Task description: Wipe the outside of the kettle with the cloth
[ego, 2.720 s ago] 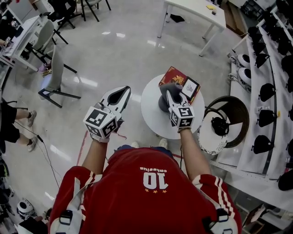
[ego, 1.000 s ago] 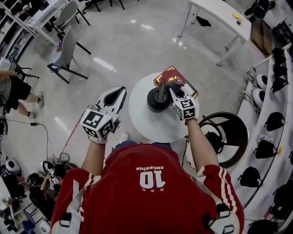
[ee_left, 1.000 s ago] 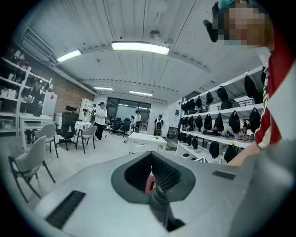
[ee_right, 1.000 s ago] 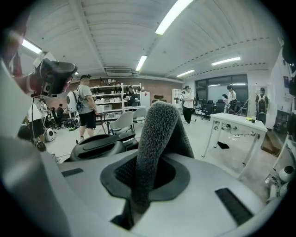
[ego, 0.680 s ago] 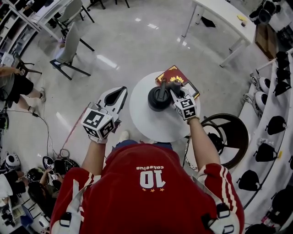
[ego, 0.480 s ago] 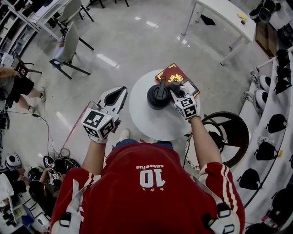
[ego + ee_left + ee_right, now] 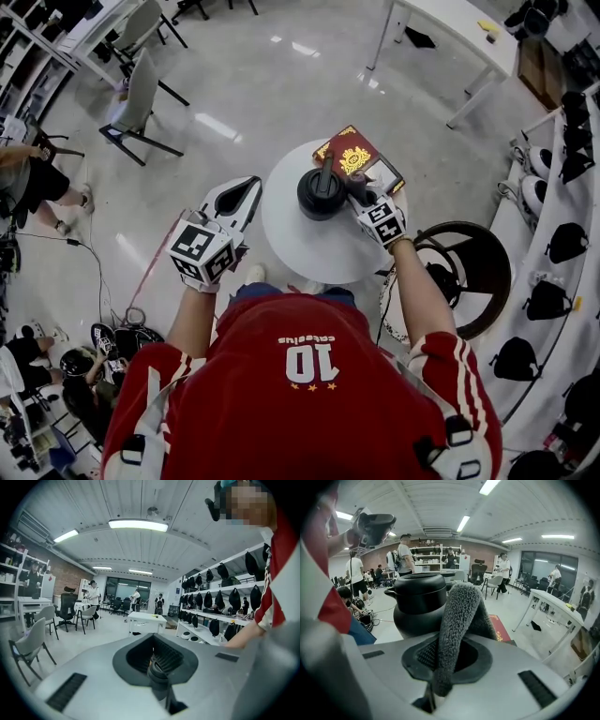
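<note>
Fingers of the right gripper are pressing together on a grey fuzzy cloth, pinching its lower end so that the rest is standing up out of the jaws in a folded strip. That strip is leaning over at its top against the right side of the black kettle, and from the head view the cloth is sitting just beside the kettle, between it and the gripper.

The kettle is standing upright with its lid on, toward the far side of a round white table. A red book is lying just behind the kettle, at the table's far edge.

Out to the left, the left gripper is hovering over the floor, well apart from the table and the kettle. Its fingers are lying closed against each other with nothing between them, and it is pointing off toward the open room.
</note>
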Available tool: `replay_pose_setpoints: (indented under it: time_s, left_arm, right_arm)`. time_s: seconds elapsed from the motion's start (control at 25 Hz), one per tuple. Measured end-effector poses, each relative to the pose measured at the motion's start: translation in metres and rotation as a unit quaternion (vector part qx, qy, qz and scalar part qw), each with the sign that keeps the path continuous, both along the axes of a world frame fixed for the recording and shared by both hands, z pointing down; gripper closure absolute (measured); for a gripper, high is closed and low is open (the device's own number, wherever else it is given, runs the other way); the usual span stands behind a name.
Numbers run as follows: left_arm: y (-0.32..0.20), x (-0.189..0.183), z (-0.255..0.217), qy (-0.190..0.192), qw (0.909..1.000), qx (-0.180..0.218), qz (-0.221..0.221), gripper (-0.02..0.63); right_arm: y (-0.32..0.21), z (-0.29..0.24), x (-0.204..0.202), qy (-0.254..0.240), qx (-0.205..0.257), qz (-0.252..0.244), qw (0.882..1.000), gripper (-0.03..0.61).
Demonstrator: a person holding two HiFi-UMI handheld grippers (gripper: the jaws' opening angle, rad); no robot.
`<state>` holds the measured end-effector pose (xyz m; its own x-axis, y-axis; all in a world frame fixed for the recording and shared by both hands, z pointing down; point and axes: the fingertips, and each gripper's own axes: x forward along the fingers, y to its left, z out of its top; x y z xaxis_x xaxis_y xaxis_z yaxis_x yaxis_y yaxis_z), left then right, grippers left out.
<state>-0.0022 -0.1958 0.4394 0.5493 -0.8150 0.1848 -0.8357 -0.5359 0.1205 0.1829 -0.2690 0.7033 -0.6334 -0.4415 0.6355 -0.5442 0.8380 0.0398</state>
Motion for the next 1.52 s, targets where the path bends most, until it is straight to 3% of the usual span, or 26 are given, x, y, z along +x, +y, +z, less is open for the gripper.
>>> replay_pose_setpoints:
  time_s: [0.24, 0.8, 1.16, 1.52]
  left_arm:
    - [0.008, 0.006, 0.003, -0.001, 0.9999, 0.0, 0.013, 0.604]
    - [0.012, 0.007, -0.001, 0.018, 0.9972, 0.007, 0.072, 0.604]
    - [0.004, -0.019, -0.005, 0.042, 0.9934, 0.016, 0.105, 0.604]
    - [-0.002, -0.057, -0.014, 0.059, 0.9885, 0.017, 0.138, 0.604]
  right_arm:
    - [0.022, 0.014, 0.003, 0.013, -0.014, 0.001, 1.0, 0.529]
    - [0.069, 0.021, -0.009, -0.004, -0.031, 0.072, 0.997, 0.529]
    - [0.09, 0.015, -0.033, -0.012, -0.042, 0.14, 0.989, 0.529]
    - [0.104, 0.005, -0.087, -0.02, -0.031, 0.193, 0.98, 0.529]
